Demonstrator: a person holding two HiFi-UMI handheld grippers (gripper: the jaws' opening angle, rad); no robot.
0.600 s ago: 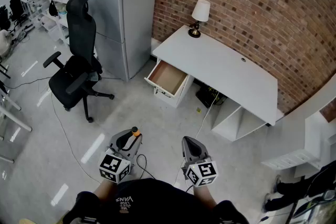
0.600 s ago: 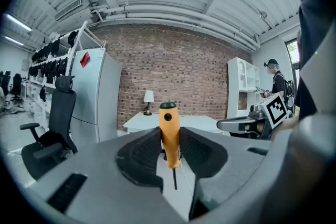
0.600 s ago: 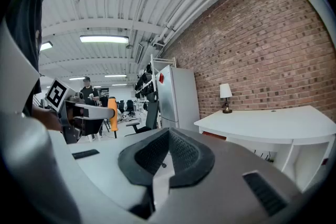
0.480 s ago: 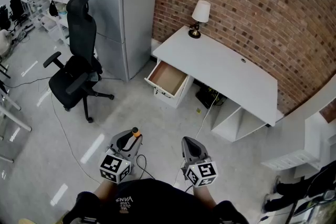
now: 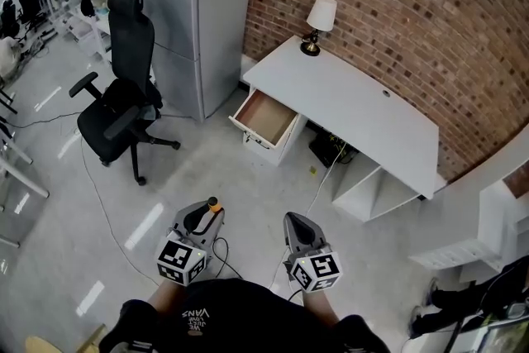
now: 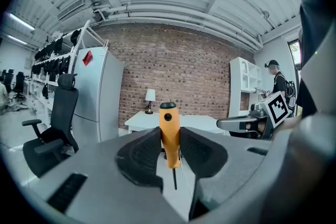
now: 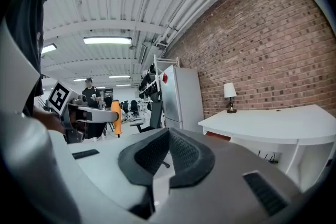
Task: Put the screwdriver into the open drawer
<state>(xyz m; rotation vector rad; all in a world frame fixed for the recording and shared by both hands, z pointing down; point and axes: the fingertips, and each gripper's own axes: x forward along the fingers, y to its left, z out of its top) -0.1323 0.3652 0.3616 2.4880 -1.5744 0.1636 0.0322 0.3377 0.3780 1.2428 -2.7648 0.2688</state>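
My left gripper (image 6: 169, 150) is shut on an orange-handled screwdriver (image 6: 169, 134), which stands upright between the pads with its thin shaft pointing down. From the head view the screwdriver (image 5: 213, 206) shows at the tip of the left gripper (image 5: 202, 218), low over the floor. Beside it my right gripper (image 5: 296, 229) holds nothing, its jaws (image 7: 166, 150) closed together. The open drawer (image 5: 264, 118) juts from under the left end of the white desk (image 5: 347, 107), well ahead of both grippers.
A lamp (image 5: 318, 22) stands on the desk's far corner against the brick wall. A black office chair (image 5: 120, 107) sits at the left, a grey cabinet (image 5: 194, 4) behind it. A cable (image 5: 103, 211) trails over the floor. Another person (image 6: 277, 86) stands far right.
The view has shifted slightly; desk, chair and drawer sit a touch higher and to the right. Both grippers keep their places and their grip.
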